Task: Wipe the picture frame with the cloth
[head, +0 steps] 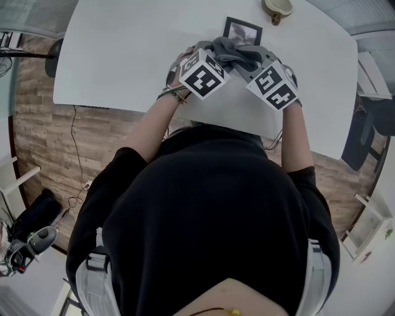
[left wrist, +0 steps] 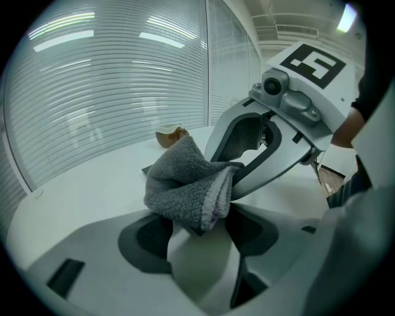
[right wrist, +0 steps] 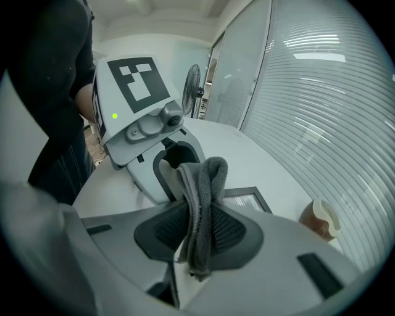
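Head view: white desk (head: 123, 55). Left hand-held gripper (head: 215, 57) and right hand-held gripper (head: 258, 62) sit side by side at mid-desk, with the grey cloth (head: 237, 52) bunched between them. Black picture frame (head: 242, 31) lies flat just beyond the cloth; cup (head: 278, 7) at the far edge.

Left gripper view: jaws clamped on one end of the cloth, right hand-held gripper opposite.

Right gripper view: jaws pinch a hanging fold of cloth. Frame lies on the desk behind it, slightly right.
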### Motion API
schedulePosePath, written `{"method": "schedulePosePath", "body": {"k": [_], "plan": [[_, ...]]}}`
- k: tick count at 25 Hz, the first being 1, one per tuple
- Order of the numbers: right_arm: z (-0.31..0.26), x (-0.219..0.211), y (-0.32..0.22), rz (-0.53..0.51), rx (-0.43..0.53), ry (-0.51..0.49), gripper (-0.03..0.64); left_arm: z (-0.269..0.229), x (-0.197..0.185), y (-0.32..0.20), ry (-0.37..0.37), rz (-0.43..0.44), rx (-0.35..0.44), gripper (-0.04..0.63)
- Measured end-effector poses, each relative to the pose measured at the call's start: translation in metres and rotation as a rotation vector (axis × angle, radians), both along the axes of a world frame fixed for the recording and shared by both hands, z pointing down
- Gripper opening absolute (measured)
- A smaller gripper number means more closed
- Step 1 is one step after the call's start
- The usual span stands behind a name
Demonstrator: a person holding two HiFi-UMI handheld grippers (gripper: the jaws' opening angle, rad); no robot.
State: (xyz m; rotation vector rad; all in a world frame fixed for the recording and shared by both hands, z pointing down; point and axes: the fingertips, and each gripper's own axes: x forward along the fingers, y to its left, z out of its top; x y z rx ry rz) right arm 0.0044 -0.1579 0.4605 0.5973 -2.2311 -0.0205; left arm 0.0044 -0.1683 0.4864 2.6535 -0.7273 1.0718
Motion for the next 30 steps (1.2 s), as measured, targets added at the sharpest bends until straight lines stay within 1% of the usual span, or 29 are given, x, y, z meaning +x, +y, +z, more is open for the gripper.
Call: {"method": "schedulePosePath", "body": {"k": [5, 9, 24, 30], "plan": [[0.0025, 0.0016, 0.0053, -0.048, 0.003, 0.003, 0.097, 0.0011, -0.0014, -0.0003, 0.001, -0.002, 0.002, 0.281], [0.0013, 0.0031, 0.0075, -0.067, 0.004, 0.004, 0.097, 0.0002, -0.0010, -0.0009, 0.001, 0.001, 0.004, 0.281], [0.0010, 0.0066, 0.0092, -0.053, 0.029, 0.038, 0.095, -0.0001, 0.0001, -0.0024, 0.002, 0.001, 0.006, 0.281], [0.0009, 0.0067, 0.0061, -0.017, 0.050, 0.041, 0.097, 0.0009, -0.0008, -0.0044, 0.002, -0.001, 0.003, 0.281]]}}
